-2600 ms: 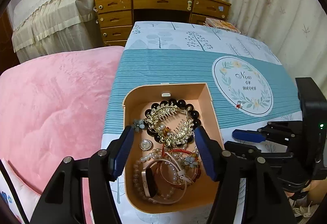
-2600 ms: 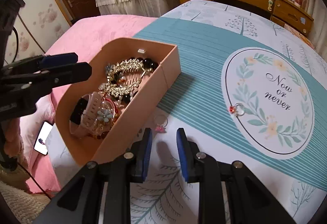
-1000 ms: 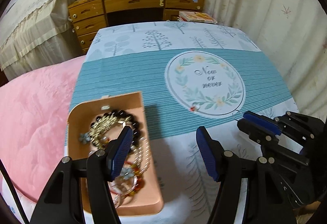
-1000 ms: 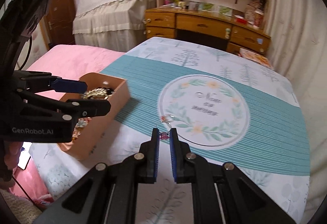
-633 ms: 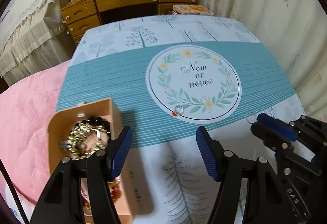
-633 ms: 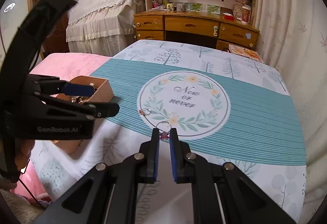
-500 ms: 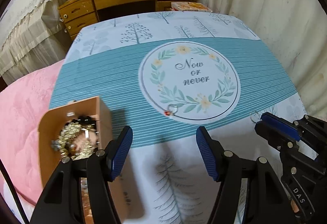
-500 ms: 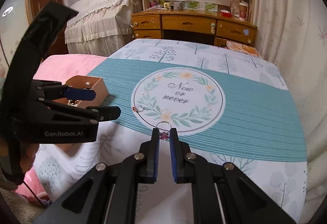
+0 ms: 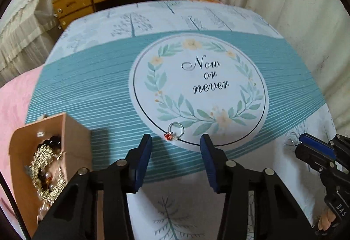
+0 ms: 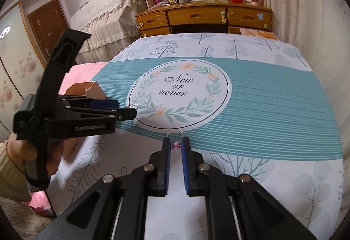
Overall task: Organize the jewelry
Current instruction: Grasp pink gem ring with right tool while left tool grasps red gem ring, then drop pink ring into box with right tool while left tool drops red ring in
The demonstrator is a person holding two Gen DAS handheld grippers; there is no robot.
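Observation:
A silver ring with a red stone [image 9: 175,131] lies on the tablecloth at the edge of the printed circle. My left gripper [image 9: 175,141] is open, its fingertips on either side of that ring and just short of it. My right gripper [image 10: 175,145] is shut on a ring with a pink stone [image 10: 175,144] and holds it above the cloth; it also shows at the right of the left wrist view [image 9: 306,143]. The peach jewelry box [image 9: 72,137], full of bracelets and a gold comb, stands at the left.
The tablecloth [image 9: 91,78] with a "Now or never" wreath circle [image 9: 205,78] covers the table. A pink blanket [image 9: 11,97] lies left of it. A wooden desk with drawers [image 10: 196,16] stands behind, curtains to the right.
My left gripper has moved right from over the box to the red-stone ring. My right gripper closed on the pink-stone ring, lifted it and drew back from the box.

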